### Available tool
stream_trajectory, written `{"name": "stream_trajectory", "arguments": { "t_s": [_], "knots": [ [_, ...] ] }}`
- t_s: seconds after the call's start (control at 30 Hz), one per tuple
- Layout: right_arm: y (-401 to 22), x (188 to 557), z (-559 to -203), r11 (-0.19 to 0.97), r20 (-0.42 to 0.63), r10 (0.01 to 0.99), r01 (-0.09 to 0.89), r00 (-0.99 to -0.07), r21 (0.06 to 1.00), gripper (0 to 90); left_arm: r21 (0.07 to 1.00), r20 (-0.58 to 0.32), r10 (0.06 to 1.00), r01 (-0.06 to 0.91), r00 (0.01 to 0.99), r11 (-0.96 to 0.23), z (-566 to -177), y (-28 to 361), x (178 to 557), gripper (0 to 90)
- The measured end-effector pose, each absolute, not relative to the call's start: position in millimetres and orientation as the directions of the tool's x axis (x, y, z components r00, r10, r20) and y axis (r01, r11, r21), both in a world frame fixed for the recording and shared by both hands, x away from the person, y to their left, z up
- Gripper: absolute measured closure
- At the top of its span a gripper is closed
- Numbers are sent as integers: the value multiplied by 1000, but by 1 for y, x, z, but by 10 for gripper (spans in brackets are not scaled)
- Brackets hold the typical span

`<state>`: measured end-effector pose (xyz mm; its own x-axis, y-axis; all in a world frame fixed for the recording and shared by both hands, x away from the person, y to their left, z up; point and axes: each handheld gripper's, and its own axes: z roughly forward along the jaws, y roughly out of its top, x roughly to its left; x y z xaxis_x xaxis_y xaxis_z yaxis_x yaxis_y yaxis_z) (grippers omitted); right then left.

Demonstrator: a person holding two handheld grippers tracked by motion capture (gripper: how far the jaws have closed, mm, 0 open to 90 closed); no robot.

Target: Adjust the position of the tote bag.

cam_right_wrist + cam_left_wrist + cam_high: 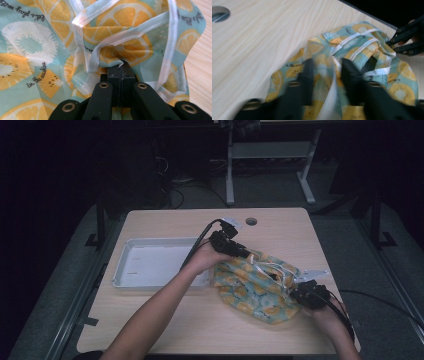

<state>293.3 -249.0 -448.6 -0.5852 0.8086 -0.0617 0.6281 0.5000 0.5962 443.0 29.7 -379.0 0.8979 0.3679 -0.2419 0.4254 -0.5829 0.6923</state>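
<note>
Pinching the fruit-print cloth (257,287) at mid-table beside the white tray (150,262), your right gripper (121,67) is clamped on a fold – your left gripper (325,72) straddles fabric, jaws apart – so lift evenly, avoiding snagged white trim.

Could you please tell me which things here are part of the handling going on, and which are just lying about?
In hand:
- fruit-print cloth
- left hand-held gripper, jaws apart over the cloth
- right hand-held gripper, shut on a fold of the cloth

Lying about:
- white tray, untouched beside the cloth
- round hole in the table
</note>
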Motion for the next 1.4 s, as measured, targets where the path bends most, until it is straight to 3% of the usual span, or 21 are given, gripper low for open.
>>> {"name": "stream_trajectory", "arguments": {
  "t_s": [0.03, 0.1, 0.33, 0.4, 0.53, 0.7, 0.97, 1.03, 1.17, 1.23, 1.4],
  "knots": [
    [-249, 293, -448, 499, -60, 809, 630, -585, 595, 883, 697, -250, 360, 425, 899, -578, -380, 30, 442, 849],
    [-251, 292, -447, 490, -47, 810, 631, -585, 601, 849, 714, -250, 352, 418, 902, -562, -379, 33, 438, 884],
    [-265, 273, -418, 422, 24, 815, 620, -579, 661, 667, 751, -227, 320, 374, 920, -544, -372, 45, 423, 889],
    [-270, 269, -405, 382, 37, 826, 606, -563, 698, 569, 758, -219, 312, 363, 925, -543, -371, 47, 419, 889],
    [-279, 269, -378, 323, 45, 836, 557, -547, 765, 506, 762, -202, 301, 342, 932, -550, -368, 48, 416, 889],
    [-284, 292, -362, 289, 45, 862, 562, -505, 775, 404, 761, -210, 305, 351, 929, -546, -368, 48, 414, 889],
    [-293, 350, -398, 251, 208, 835, 688, -510, 681, 267, 765, -220, 303, 357, 927, -536, -367, 53, 417, 889],
    [-294, 357, -406, 244, 248, 824, 714, -509, 657, 338, 767, -219, 300, 354, 928, -536, -368, 53, 417, 890],
    [-295, 360, -415, 261, 288, 797, 732, -531, 629, 736, 772, -216, 297, 349, 930, -532, -367, 55, 415, 890],
    [-295, 356, -413, 256, 270, 801, 714, -534, 652, 869, 774, -214, 296, 346, 931, -531, -366, 56, 414, 890],
    [-292, 340, -396, 257, 228, 805, 668, -548, 698, 880, 792, -208, 288, 334, 935, -511, -358, 65, 405, 890]
  ]
}}
